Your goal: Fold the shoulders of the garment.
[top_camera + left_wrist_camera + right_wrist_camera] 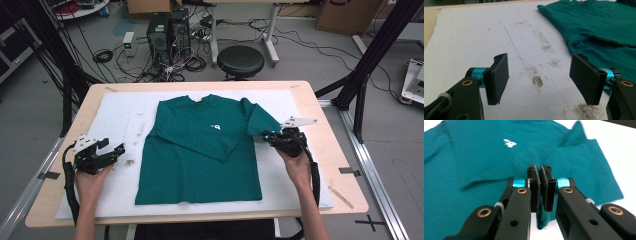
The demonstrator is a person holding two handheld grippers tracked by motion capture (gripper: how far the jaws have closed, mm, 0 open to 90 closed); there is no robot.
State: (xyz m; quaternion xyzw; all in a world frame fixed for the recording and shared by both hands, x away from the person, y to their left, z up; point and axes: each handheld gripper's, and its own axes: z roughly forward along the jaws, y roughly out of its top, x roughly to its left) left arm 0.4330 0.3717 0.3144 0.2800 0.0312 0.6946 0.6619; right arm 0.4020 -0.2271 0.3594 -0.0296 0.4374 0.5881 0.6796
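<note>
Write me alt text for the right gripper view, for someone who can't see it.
The right tongs, black with blue collars, rise from the bottom edge with their pads pressed together, seemingly pinching the edge of a teal T-shirt near its sleeve. The shirt lies spread on a white mat and carries a small white logo on the chest.
</note>
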